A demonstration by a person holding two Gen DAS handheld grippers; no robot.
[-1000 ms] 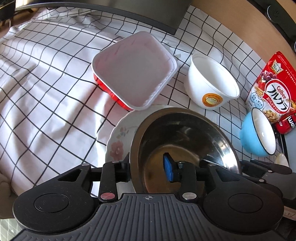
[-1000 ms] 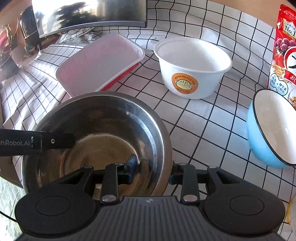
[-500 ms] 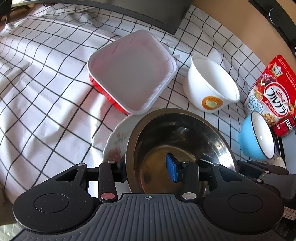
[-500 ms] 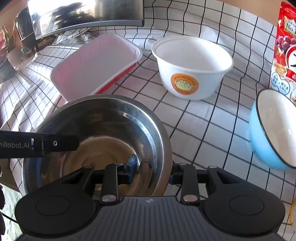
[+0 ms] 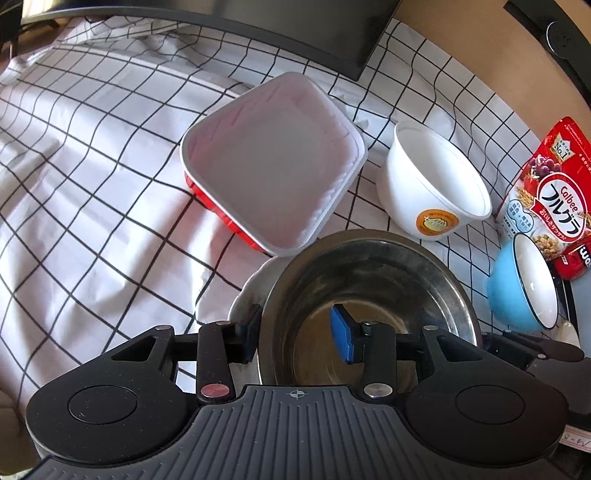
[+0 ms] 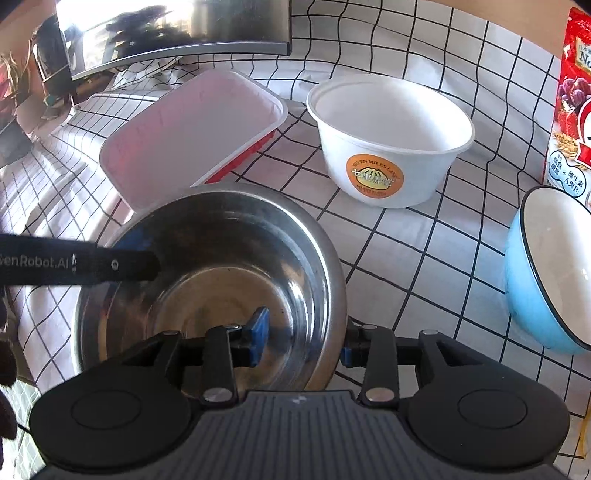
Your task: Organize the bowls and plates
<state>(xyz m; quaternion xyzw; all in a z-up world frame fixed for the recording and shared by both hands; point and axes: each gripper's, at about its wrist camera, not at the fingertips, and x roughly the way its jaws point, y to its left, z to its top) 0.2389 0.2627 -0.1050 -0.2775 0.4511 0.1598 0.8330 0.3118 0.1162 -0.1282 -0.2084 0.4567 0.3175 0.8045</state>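
A steel bowl [image 5: 373,280] sits over a white floral plate [image 5: 245,291] on the checked cloth. My left gripper [image 5: 295,332] straddles the bowl's left rim, one blue pad inside and one outside, with a clear gap to the wall. My right gripper [image 6: 299,336] straddles the bowl's [image 6: 221,251] right rim the same way. A red tray with a white inside [image 5: 273,158], a white paper bowl [image 5: 436,184] and a blue bowl [image 5: 521,291] stand behind. The left gripper's finger [image 6: 81,264] reaches over the bowl in the right wrist view.
A red cereal bag [image 5: 550,192] stands at the far right behind the blue bowl [image 6: 550,269]. A dark monitor base [image 5: 258,33] runs along the back. The checked cloth [image 5: 92,184] stretches to the left, wrinkled.
The view of both cameras has shifted slightly; the plate shows less under the bowl. Both grippers stay astride the bowl's rim.
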